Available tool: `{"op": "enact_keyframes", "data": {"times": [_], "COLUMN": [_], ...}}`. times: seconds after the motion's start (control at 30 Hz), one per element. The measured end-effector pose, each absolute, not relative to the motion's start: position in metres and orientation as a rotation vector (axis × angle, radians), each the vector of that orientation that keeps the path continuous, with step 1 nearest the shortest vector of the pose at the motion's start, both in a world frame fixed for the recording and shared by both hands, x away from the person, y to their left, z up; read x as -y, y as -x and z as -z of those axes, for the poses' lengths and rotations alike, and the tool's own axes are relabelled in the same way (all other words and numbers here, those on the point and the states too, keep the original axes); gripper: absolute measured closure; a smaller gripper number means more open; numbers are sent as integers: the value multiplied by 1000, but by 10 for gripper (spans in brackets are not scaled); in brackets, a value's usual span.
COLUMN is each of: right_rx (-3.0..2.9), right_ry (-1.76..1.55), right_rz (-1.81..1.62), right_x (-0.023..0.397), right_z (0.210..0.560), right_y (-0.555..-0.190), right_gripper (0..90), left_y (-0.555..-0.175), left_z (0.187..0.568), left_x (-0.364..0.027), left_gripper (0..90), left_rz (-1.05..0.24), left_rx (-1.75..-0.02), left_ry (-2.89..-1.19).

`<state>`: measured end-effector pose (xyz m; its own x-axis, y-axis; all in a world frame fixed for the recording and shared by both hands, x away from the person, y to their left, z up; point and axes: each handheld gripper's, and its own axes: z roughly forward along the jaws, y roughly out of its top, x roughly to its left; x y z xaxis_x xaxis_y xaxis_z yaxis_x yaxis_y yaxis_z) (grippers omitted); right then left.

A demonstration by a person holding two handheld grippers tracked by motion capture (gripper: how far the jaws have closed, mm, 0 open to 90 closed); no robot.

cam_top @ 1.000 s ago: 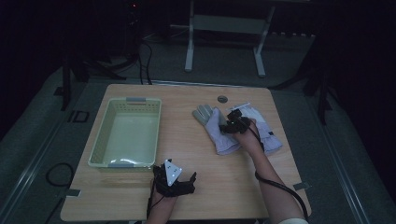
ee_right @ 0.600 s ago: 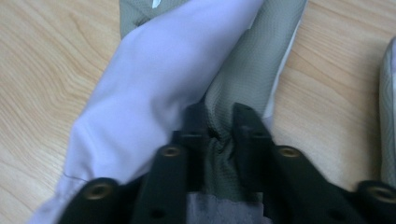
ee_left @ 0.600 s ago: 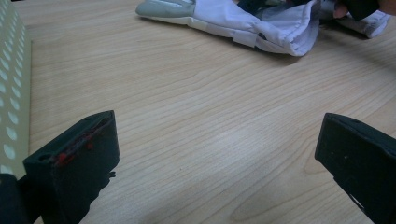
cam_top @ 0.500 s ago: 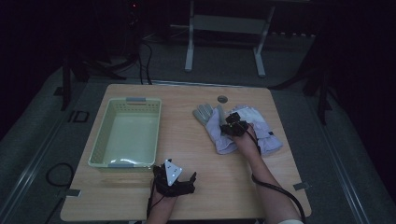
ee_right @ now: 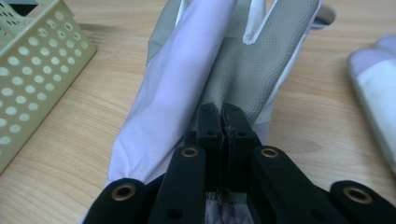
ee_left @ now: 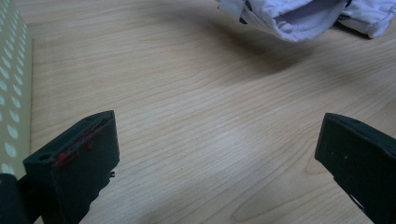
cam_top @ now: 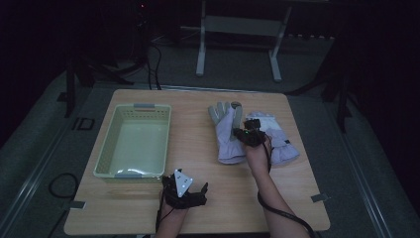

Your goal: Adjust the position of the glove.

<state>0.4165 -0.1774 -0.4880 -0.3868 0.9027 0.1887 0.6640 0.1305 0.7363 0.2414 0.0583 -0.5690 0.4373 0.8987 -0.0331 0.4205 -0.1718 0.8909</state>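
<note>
Gloves are the things in hand here, and the work with them is only beginning, as I judge it. Nearest to the person, the left claw (cam_top: 200, 191) is resting low on the wooden surface (cam_top: 297, 198) with its jaws standing wide apart and nothing between them; in the left gripper view it is looking across bare wood toward the open cuff of a glove. A little farther, the right claw (ee_right: 223, 114) is pinching the cuff end of the left glove (cam_top: 228, 134), and its jaws have just been closing until they are pressed together on the cloth. In the right gripper view the cloth is hanging and folding along the jaws, so I think this glove is being lifted at the cuff, while its fingers are pointing away from the person.

This glove is pale lilac-white with a grey dotted palm and grey fingers; it looks soft and thin, and it is creasing easily. The second glove (cam_top: 280, 141) is lying flat just beside it on the right, not taken yet. The green basket (cam_top: 116, 148) with holes in its walls is standing well apart on the left and it is holding nothing. If the gloves are going into it, both are left to carry. Beyond the fingers, a small round thing is lying; I cannot tell what.
</note>
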Motion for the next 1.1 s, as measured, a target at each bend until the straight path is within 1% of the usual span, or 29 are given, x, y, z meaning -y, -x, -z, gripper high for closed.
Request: {"op": "enact_keyframes", "data": {"times": [0.07,0.1,0.17,0.4,0.47,0.67,0.77,0.83,0.87,0.9,0.93,0.97,1.0,1.07,1.1], "right_rx": [-2102,-2064,-2054,-2076,-2073,-2093,-2090,-2091,-2091,-2089,-2089,-2092,-2092,-2100,-2100], "right_ry": [-1538,-1557,-1581,-1597,-1610,-1632,-1649,-1640,-1640,-1638,-1638,-1626,-1626,-1585,-1585], "right_rz": [-1120,-1123,-1139,-1128,-1130,-1061,-1058,-1048,-1048,-1050,-1050,-1049,-1049,-1037,-1037], "right_x": [176,172,169,160,159,150,150,149,149,149,149,150,150,152,152], "right_z": [487,487,490,507,509,535,541,547,547,547,547,544,544,538,538], "right_y": [-413,-400,-392,-377,-376,-376,-377,-376,-376,-377,-377,-377,-377,-375,-375], "right_gripper": [871,872,872,871,871,866,856,824,824,786,786,740,740,678,678], "left_y": [-241,-241,-241,-241,-241,-241,-241,-241,-241,-241,-241,-241,-241,-241,-241], "left_z": [569,569,569,569,569,569,569,569,569,569,569,569,569,569,569], "left_x": [-58,-58,-58,-58,-58,-58,-58,-58,-58,-58,-58,-58,-58,-58,-58], "left_gripper": [0,0,0,0,0,0,0,0,0,0,0,0,0,0,0], "left_rz": [-656,-656,-659,-658,-655,-657,-657,-658,-658,-658,-659,-658,-658,-657,-657], "left_rx": [-1135,-1133,-1131,-1128,-1129,-1127,-1128,-1128,-1128,-1127,-1127,-1128,-1129,-1128,-1128], "left_ry": [-1775,-1777,-1775,-1778,-1778,-1780,-1780,-1779,-1779,-1778,-1778,-1777,-1777,-1780,-1780]}}
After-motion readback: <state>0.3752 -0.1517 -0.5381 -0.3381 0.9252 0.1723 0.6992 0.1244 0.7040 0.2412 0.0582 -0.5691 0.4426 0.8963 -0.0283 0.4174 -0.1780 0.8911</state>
